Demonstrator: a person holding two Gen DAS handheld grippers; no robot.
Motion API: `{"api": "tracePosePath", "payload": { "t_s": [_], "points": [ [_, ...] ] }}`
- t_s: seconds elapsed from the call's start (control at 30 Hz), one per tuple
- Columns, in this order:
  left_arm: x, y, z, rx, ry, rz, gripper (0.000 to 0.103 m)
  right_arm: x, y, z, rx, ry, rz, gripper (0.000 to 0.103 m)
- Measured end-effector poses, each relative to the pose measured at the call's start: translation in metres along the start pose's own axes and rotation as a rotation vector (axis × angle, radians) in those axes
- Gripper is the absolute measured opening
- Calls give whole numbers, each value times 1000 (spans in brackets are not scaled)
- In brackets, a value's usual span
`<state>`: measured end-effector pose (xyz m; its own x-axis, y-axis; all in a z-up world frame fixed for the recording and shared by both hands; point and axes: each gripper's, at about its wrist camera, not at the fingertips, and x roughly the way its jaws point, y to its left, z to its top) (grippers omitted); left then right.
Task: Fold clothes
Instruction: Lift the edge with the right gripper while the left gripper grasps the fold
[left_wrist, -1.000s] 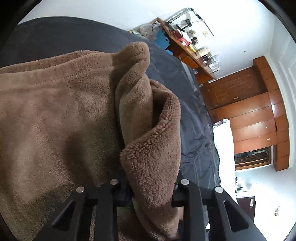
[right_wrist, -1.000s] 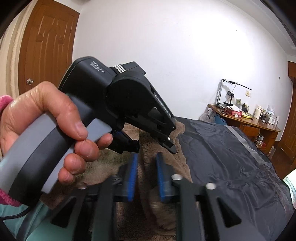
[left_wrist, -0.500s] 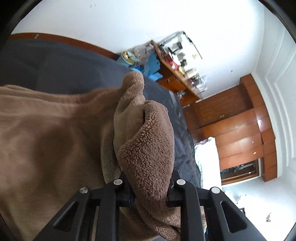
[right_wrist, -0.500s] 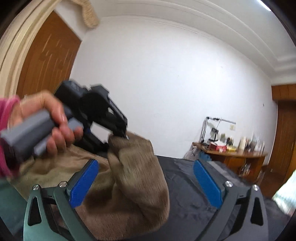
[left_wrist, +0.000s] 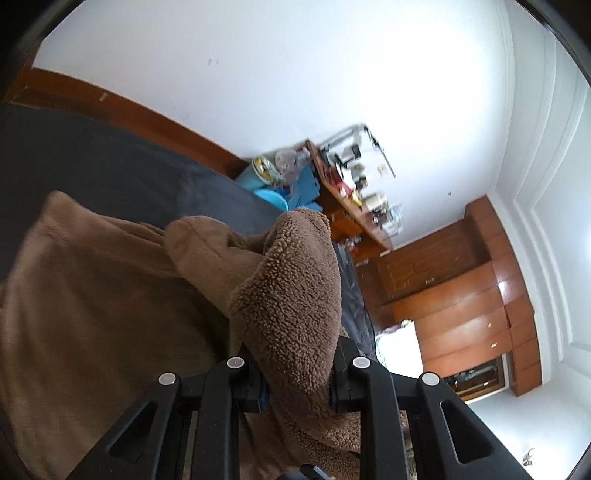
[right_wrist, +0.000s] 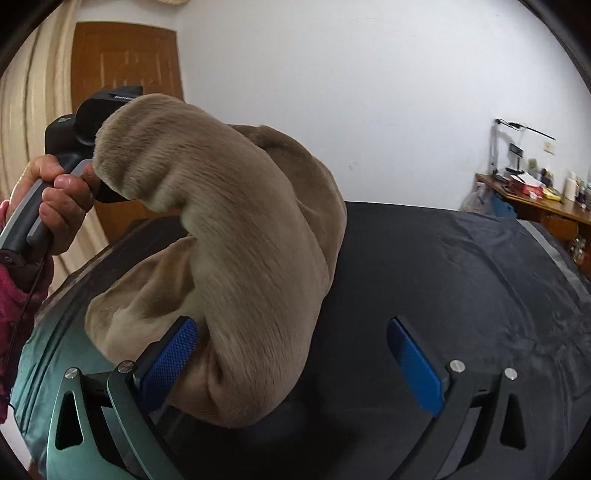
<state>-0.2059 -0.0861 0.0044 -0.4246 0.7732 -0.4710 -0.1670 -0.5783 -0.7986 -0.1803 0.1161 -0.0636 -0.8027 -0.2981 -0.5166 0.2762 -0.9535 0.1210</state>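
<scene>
The fleece (left_wrist: 288, 295) is pinched in the left gripper (left_wrist: 297, 384) and lifted over the bed (right_wrist: 443, 266), so its bulk hangs free for folding; the right gripper (right_wrist: 291, 363) is spread wide, gripping nothing, one pad beside the drape

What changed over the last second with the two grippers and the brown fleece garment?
The right gripper let go: its blue pads, nearly closed on the brown fleece garment a second ago, now stand wide apart. The left gripper lifted its fold well above the dark bed cover, and stays clamped on it.
</scene>
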Motion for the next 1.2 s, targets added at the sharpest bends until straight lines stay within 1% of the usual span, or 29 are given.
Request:
{"api": "tracePosePath", "payload": {
  "t_s": [0.13,0.2,0.27,0.37,0.47,0.53,0.67,0.8,0.87,0.97,1.0,1.03,1.07,1.13,1.2],
  "points": [
    [-41,28,-5,-3,-56,-2,23,6,25,1,-27,14,10,103],
    [-59,42,-9,1,-83,-3,23,13,28,2,-36,25,8,103],
    [-75,59,-14,8,-102,-3,23,21,35,1,-38,45,23,103],
    [-89,89,-22,-3,-104,2,23,30,48,-2,-66,70,37,103],
    [-102,122,-37,-34,-92,10,23,36,58,-5,-110,91,28,103],
    [-104,141,-46,-52,-91,4,23,31,54,-2,-101,81,45,103],
    [-105,165,-61,-82,-102,-21,23,23,45,4,-81,61,78,103],
    [-98,176,-70,-96,-93,-28,23,15,36,10,-62,40,112,103],
    [-97,183,-72,-99,-90,-28,23,11,31,13,-52,30,128,103],
    [-98,185,-70,-90,-89,-27,23,5,25,18,-37,14,154,103],
    [-100,184,-71,-77,-90,-21,23,-2,26,25,-26,-28,188,103],
    [-100,182,-71,-64,-96,-13,23,-6,29,29,-27,-59,201,103],
    [-100,180,-71,-51,-104,-6,24,-1,31,37,-33,-76,204,103],
    [-93,172,-70,-44,-124,7,24,7,44,49,-88,-104,195,103],
    [-97,173,-73,-48,-141,16,24,15,57,49,-128,-98,193,103]
  ]
}}
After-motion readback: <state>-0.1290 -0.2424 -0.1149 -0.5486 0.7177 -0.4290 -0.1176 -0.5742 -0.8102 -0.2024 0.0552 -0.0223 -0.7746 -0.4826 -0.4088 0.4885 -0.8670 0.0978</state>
